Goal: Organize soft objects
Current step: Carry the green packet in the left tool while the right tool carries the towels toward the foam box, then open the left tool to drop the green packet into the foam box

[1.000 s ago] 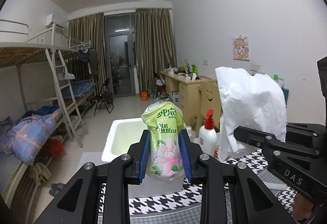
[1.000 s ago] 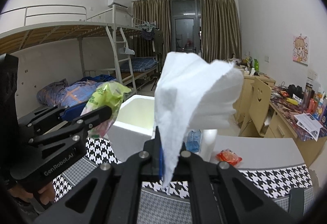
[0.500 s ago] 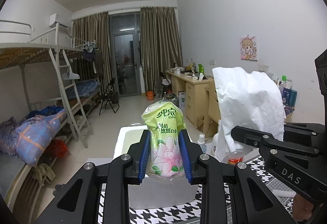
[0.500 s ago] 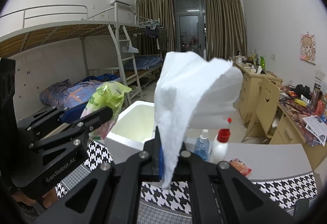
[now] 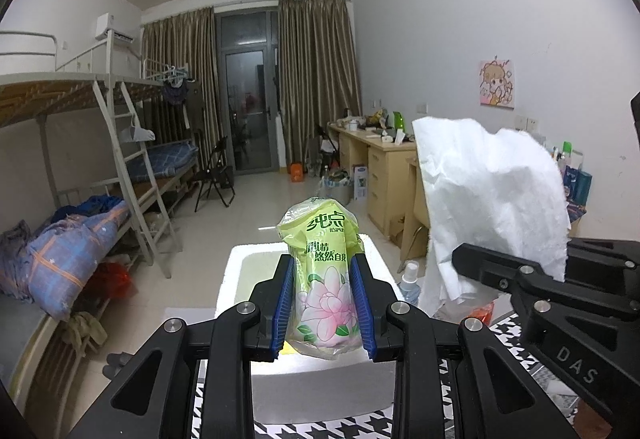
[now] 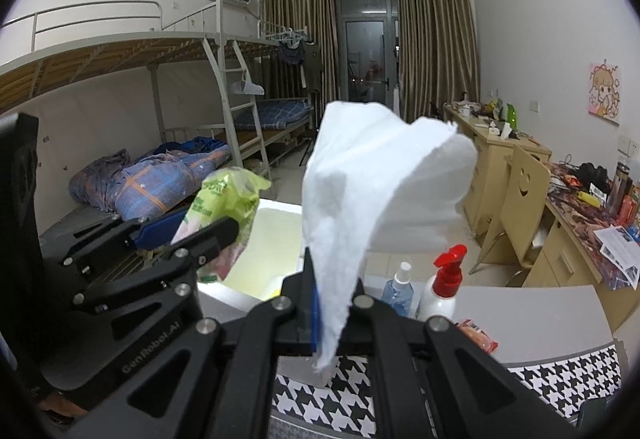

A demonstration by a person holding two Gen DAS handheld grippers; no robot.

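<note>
Jaws of the left gripper (image 5: 323,305) pinch a green tissue pack (image 5: 322,271) above a white foam box (image 5: 304,379); the right gripper (image 6: 330,313) pinches white paper (image 6: 372,183), bottles (image 6: 442,289) just beyond.

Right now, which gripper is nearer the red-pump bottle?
Right. The right gripper, shut on the white tissue, sits just beside the red-pump bottle; the left gripper holds the green pack further left.

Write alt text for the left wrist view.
The left tool grips a green flowered tissue pack above a white foam box. Beside it, the right tool holds up a white paper towel, with bunk beds and desks behind in a dorm room.
</note>
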